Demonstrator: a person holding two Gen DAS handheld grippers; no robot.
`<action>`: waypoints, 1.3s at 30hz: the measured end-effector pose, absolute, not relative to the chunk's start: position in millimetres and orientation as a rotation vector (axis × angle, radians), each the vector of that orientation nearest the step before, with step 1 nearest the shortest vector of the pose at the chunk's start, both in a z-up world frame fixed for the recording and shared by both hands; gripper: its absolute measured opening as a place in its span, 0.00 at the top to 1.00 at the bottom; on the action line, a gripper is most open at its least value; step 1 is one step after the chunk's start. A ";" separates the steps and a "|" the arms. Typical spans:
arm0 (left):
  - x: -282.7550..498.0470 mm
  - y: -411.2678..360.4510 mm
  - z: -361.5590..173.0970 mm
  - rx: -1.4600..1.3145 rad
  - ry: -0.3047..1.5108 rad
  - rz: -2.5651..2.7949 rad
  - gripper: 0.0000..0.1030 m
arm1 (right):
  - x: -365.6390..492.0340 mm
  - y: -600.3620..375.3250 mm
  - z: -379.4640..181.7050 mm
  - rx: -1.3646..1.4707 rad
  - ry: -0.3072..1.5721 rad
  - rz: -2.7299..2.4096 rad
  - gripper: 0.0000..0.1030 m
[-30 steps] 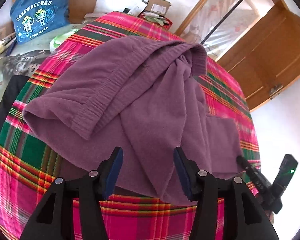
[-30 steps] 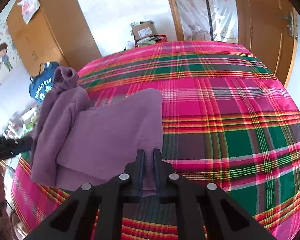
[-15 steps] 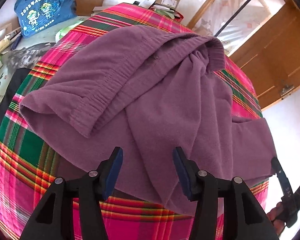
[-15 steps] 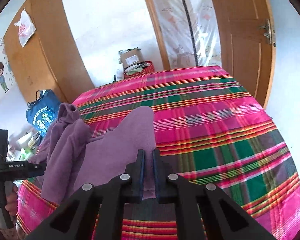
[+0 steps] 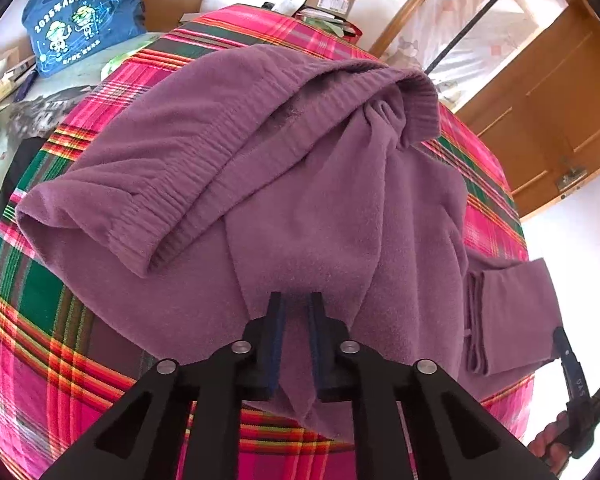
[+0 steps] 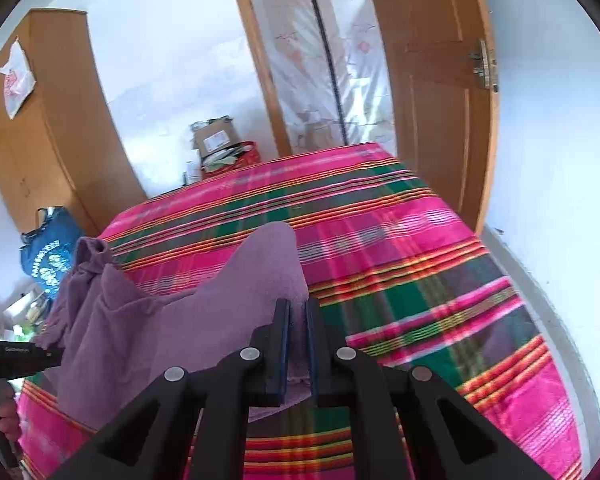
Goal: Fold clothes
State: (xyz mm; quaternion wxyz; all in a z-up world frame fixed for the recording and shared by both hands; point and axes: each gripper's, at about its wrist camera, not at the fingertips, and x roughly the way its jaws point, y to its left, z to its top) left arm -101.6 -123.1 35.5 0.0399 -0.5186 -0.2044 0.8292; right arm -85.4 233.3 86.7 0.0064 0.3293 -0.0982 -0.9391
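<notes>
A wooden door [image 6: 432, 92] stands behind a surface draped in pink-and-green plaid cloth [image 6: 380, 240], where a purple fleece garment [image 5: 300, 184] lies crumpled toward its left and near edges. The left gripper [image 5: 296, 320] is clamped on the garment's near hem; the right gripper [image 6: 297, 320] pinches a raised purple fold.
</notes>
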 end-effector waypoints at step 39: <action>-123.0 -104.8 45.6 -1.746 -0.264 2.596 0.94 | -45.3 71.0 27.3 1.057 0.299 -2.262 0.54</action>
